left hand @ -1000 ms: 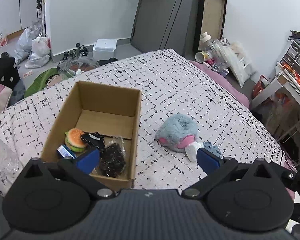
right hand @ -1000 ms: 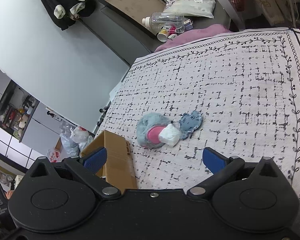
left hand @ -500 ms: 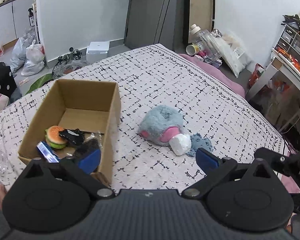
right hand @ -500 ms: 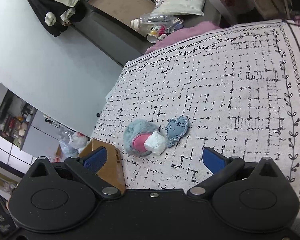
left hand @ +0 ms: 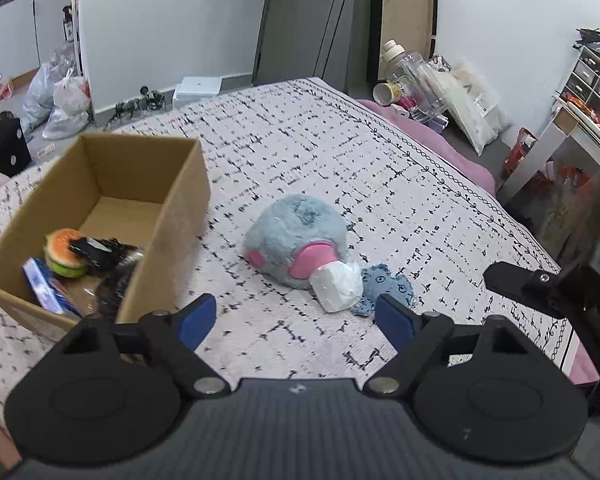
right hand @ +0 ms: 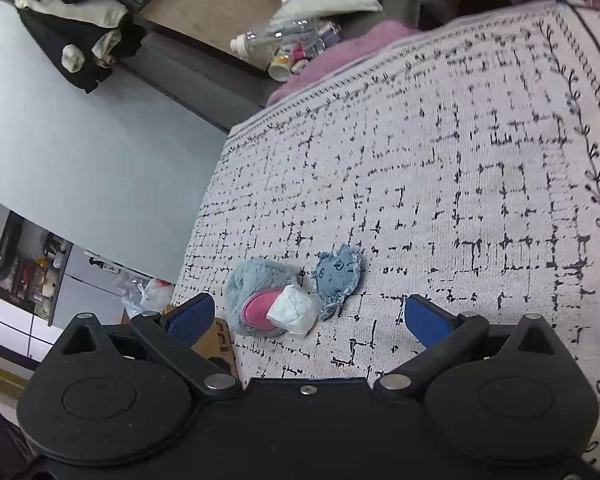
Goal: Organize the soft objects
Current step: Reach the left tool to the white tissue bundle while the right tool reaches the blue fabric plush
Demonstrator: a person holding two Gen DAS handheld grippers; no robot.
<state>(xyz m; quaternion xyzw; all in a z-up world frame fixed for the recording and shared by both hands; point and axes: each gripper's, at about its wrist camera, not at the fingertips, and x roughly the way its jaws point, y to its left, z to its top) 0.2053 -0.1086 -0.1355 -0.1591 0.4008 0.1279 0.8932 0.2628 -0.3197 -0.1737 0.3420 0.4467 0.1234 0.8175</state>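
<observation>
The grey plush toy point(left hand: 294, 236) lies on the bedspread point(left hand: 380, 184), its long axis running far-left to near-right, pink end toward the white packet point(left hand: 338, 286). The left gripper point(left hand: 296, 320), jaws just narrowing, and the right gripper point(right hand: 308, 318) both gape empty.

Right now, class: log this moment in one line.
left gripper: jaws open, just closing, empty | right gripper: jaws open, empty | grey plush: on bed, outside cardboard box

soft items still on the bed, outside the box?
3, touching in a cluster: grey plush, white packet against it, denim patch beside the packet. Nothing else visible.
</observation>
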